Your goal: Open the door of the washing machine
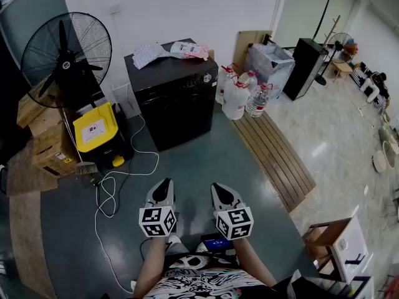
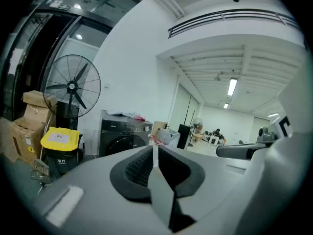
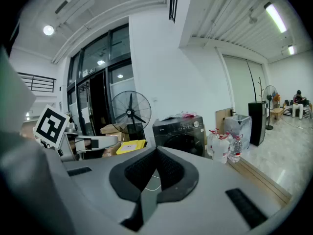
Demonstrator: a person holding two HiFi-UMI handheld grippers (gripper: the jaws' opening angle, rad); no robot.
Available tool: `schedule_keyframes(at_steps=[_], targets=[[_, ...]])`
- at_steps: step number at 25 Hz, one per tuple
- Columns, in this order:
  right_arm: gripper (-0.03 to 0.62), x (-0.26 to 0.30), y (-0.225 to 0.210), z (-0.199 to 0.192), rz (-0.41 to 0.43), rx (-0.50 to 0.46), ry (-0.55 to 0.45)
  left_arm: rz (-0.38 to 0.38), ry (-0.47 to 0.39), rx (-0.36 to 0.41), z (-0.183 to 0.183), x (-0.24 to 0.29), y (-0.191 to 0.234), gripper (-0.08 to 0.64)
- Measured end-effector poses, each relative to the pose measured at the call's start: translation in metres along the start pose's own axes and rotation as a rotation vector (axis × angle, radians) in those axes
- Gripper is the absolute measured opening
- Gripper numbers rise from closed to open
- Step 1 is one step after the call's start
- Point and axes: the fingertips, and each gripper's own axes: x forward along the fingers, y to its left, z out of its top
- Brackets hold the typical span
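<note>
- The left gripper [image 1: 165, 183] has its jaws pressed together with nothing between them. It is held low in front of the person and tipped slightly down, which looks like a carrying posture rather than a reach.
- The right gripper [image 1: 219, 188] is just beside it on the right. It is likewise shut and empty, and aimed the same way.
- Both point ahead at the washing machine [image 1: 177, 98], which stands well apart from them across bare dark floor [image 1: 206, 161]. Its door [image 1: 184, 118] on the near face reads as closed, so the task looks not yet begun.
- The direct path from the grippers to the door is open floor. The only thing low down is a white cable [image 1: 111, 189] looping ahead and to the left of the left gripper, a possible snag for feet.
- Farther left of that line stand a yellow-lidded bin [image 1: 95, 126], cardboard boxes [image 1: 48, 143] and a standing fan [image 1: 65, 53]. They crowd the machine's left side.
- Ahead and to the right, water bottles [image 1: 240, 93] sit just beside the machine's right edge, with a slatted wooden platform [image 1: 274, 157] running back toward the right gripper.
- My judgement is that the door needs swing room in front. The floor there is free, but the sides are tight.
</note>
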Motion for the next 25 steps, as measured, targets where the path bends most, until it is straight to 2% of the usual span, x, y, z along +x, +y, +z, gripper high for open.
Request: schedule_keyframes(at_steps=[3, 7, 8, 10, 11, 12, 13, 16, 21, 25], targets=[[0.002, 0.000, 0.003, -0.002, -0.005, -0.002, 0.006, 0.004, -0.017, -0.030, 0.004, -0.003, 0.007, 0.034], [0.003, 0.009, 0.003, -0.007, 0.006, 0.012, 0.036, 0.007, -0.033, -0.028, 0.011, -0.001, 0.016, 0.035], [0.003, 0.012, 0.001, -0.007, 0.002, 0.022, 0.042, 0.002, -0.032, -0.024, 0.012, 0.001, 0.018, 0.045], [0.005, 0.019, -0.003, -0.007, -0.004, 0.048, 0.042, -0.009, -0.021, -0.011, 0.012, 0.007, 0.021, 0.114], [0.018, 0.022, -0.005, -0.008, 0.002, 0.062, 0.046, -0.011, -0.015, -0.003, 0.011, 0.011, 0.024, 0.141], [0.140, 0.027, -0.006, -0.009, 0.013, 0.074, 0.055, -0.009, -0.011, 0.003, 0.011, 0.014, 0.027, 0.150], [0.172, 0.033, -0.007, -0.009, 0.021, 0.082, 0.065, -0.005, -0.009, 0.003, 0.010, 0.018, 0.032, 0.152], [0.166, 0.057, -0.014, -0.009, 0.016, 0.083, 0.083, 0.030, -0.020, -0.010, 0.011, 0.035, 0.054, 0.153], [0.181, 0.129, -0.031, -0.011, -0.007, 0.097, 0.125, 0.063, 0.024, 0.027, 0.006, 0.093, 0.112, 0.153], [0.189, 0.221, -0.053, 0.001, -0.032, 0.105, 0.111, 0.011, 0.060, 0.035, 0.008, 0.185, 0.172, 0.154]])
